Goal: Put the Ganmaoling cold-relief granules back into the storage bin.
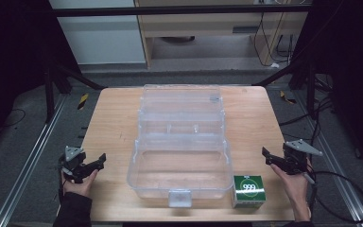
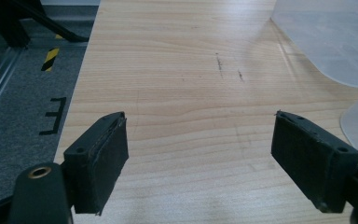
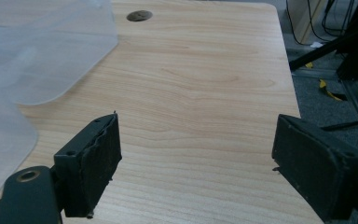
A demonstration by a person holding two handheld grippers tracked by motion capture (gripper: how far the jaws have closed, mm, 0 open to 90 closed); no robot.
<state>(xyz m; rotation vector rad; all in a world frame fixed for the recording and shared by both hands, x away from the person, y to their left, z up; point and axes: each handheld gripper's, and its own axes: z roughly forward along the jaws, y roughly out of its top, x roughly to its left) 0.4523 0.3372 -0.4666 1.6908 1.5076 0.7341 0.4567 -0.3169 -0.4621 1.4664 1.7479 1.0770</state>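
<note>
A clear plastic organiser box [image 1: 182, 163] stands open in the middle of the wooden table [image 1: 113, 118], its trays stepped back toward the far edge. A small green and white carton marked 999 [image 1: 248, 190] sits just right of the box's front corner. My left gripper [image 1: 100, 161] rests near the table's left front edge, open with nothing between its pads [image 2: 198, 140]. The right gripper [image 1: 267, 156] hovers near the right edge, above the carton's far side. It is open too, with bare wood between its jaws [image 3: 198, 140]. Parts of the clear box [image 2: 326, 37] [image 3: 42, 51] show beside each gripper.
A cable hole [image 3: 139, 15] lies in the table's far part. Grey floor with metal rails [image 1: 33, 156] and dark frame legs surrounds the table. Cables trail on the floor at the right [image 1: 345, 189]. Bare wood flanks the box on both sides.
</note>
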